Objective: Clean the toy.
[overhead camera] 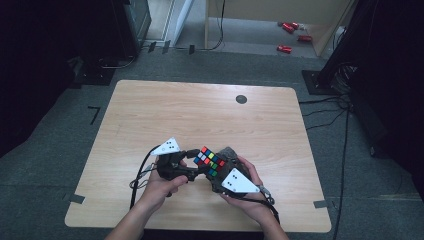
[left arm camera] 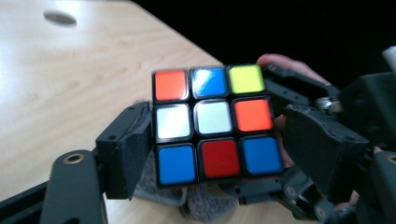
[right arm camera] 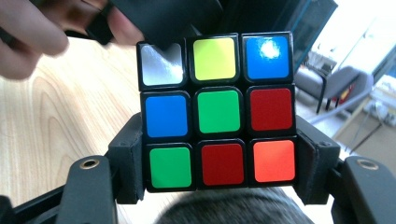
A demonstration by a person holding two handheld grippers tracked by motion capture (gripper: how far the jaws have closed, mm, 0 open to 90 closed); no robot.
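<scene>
The right gripper (right arm camera: 219,186) has its jaws spread to the width of the puzzle cube (right arm camera: 218,111) and pressed against the two sides of its bottom layer, so the cube sits pinched between the black pads with a green-centred face towards that camera. The grip low on one layer looks chosen to steady that part while leaving the other two layers free to turn.

The left gripper (left arm camera: 219,154) meets the same cube (left arm camera: 216,123) from another side. Its jaws are also spread about a cube's width: the left jaw lies against the cube's lower left edge, while the right jaw sits just beside the right edge, and whether it presses there cannot be told. A white-centred face shows to this camera. In my judgement this gripper is set to twist a layer against the other's hold.

Seen from above, the cube (overhead camera: 210,161) is held up between the two grippers over the near middle of the wooden table (overhead camera: 200,115), the left gripper (overhead camera: 189,159) and right gripper (overhead camera: 220,167) closing in on it from either side, each in one of the person's hands. A dark round spot (overhead camera: 241,99) marks the far part of the table.
</scene>
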